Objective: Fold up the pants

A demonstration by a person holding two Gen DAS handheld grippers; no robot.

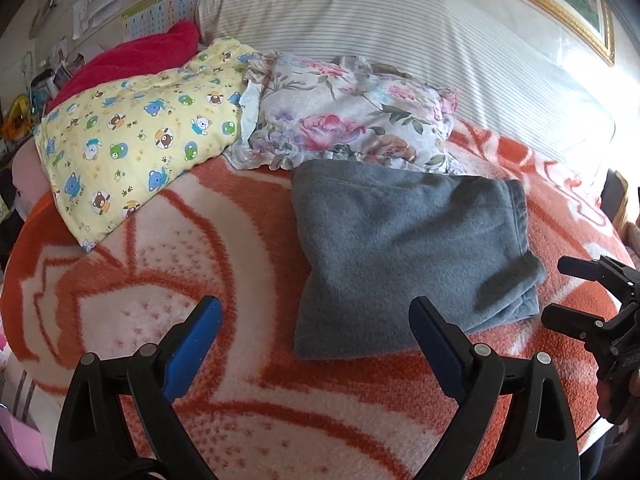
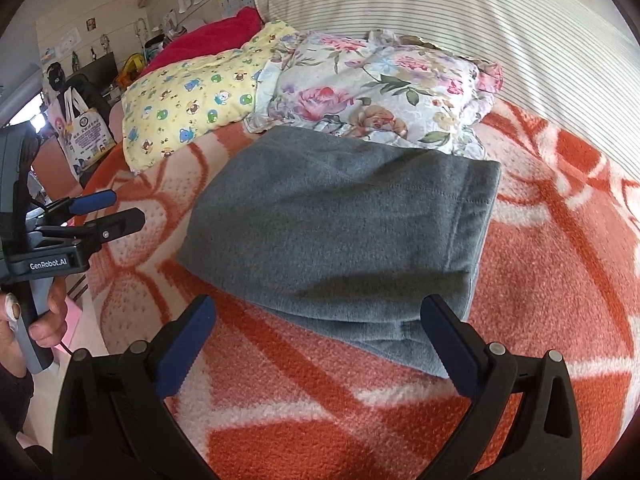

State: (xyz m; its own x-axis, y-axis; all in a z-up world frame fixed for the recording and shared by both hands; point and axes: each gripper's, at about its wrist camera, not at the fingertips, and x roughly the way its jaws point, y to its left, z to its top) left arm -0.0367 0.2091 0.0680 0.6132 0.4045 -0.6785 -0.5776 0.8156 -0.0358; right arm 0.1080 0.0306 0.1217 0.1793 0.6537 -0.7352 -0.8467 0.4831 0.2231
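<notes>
The grey pants [image 2: 340, 232] are laid folded on the bed [image 2: 540, 300]. Both grippers, left [image 1: 316, 316] and right [image 2: 318, 316], are held released, nothing between the jaws.

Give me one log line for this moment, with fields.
pants: folded, on blanket | left gripper: open, empty | right gripper: open, empty

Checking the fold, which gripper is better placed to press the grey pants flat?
Probably the right gripper: it hangs open over the folded grey pants' near edge; the open left gripper sits beside them.
</notes>
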